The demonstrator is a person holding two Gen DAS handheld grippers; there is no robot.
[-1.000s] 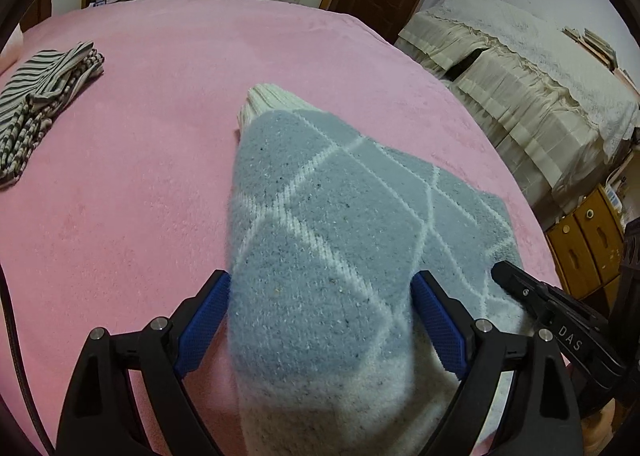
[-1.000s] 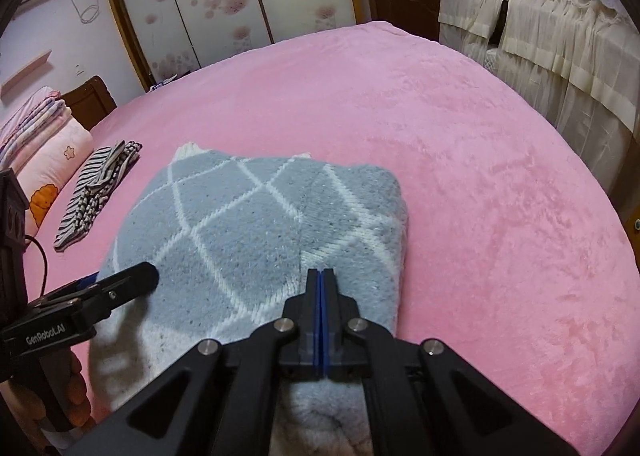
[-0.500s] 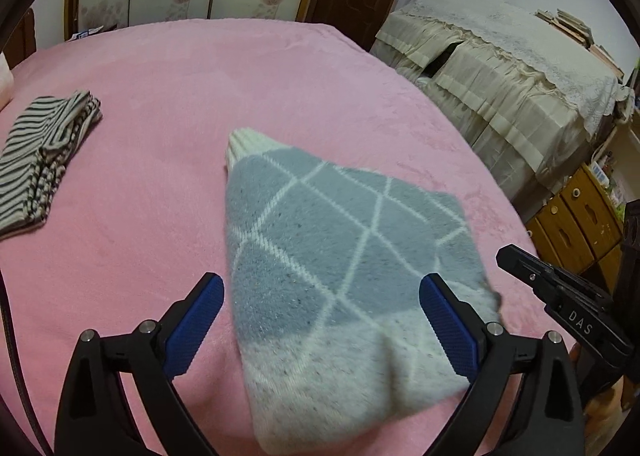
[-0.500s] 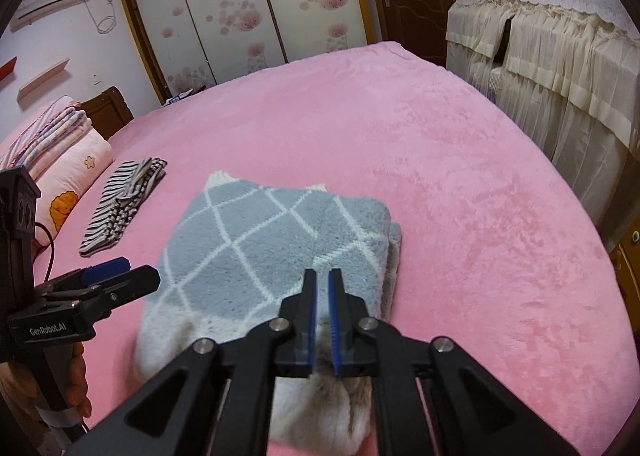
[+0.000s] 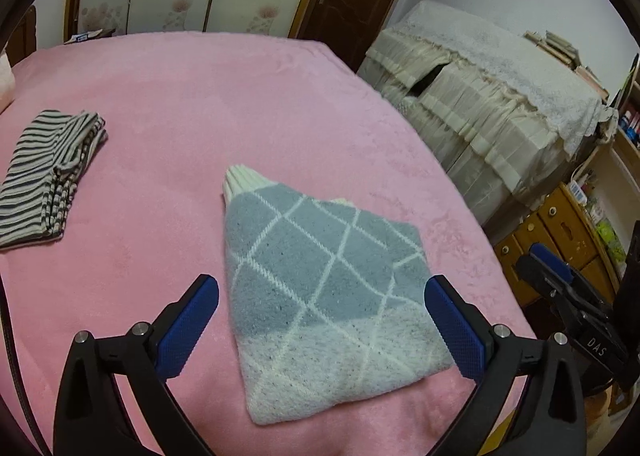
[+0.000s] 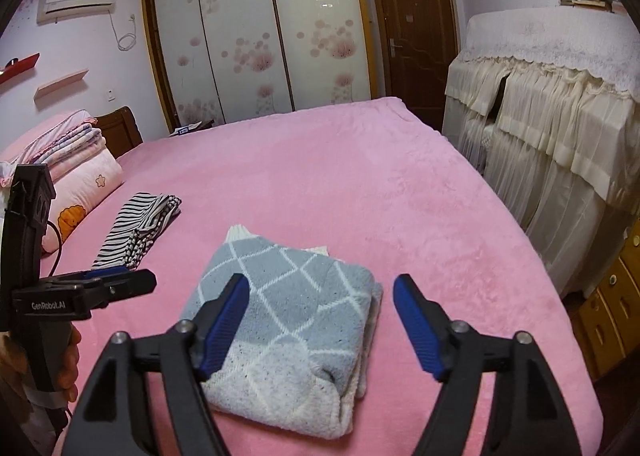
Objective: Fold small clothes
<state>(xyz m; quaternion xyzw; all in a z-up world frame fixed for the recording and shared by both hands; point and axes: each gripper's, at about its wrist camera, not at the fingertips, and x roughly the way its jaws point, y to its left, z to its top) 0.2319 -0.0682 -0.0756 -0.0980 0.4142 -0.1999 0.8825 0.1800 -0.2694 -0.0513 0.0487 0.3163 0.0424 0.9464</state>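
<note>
Sweater on bed, right of shirt

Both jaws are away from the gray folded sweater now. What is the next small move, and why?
Probably carry the sweater over beside the striped garment. It lies folded flat on the pink bed, nothing between the left gripper's opening jaws or the right gripper's, also opening.

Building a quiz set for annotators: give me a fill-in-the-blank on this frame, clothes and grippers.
1. The folded grey diamond-pattern sweater lies on the ____ bedspread.
2. The folded garment further up the bed has a ____ pattern.
3. The pads of the left gripper and right gripper are ____ in colour.

Missing words: pink; striped; blue
</note>
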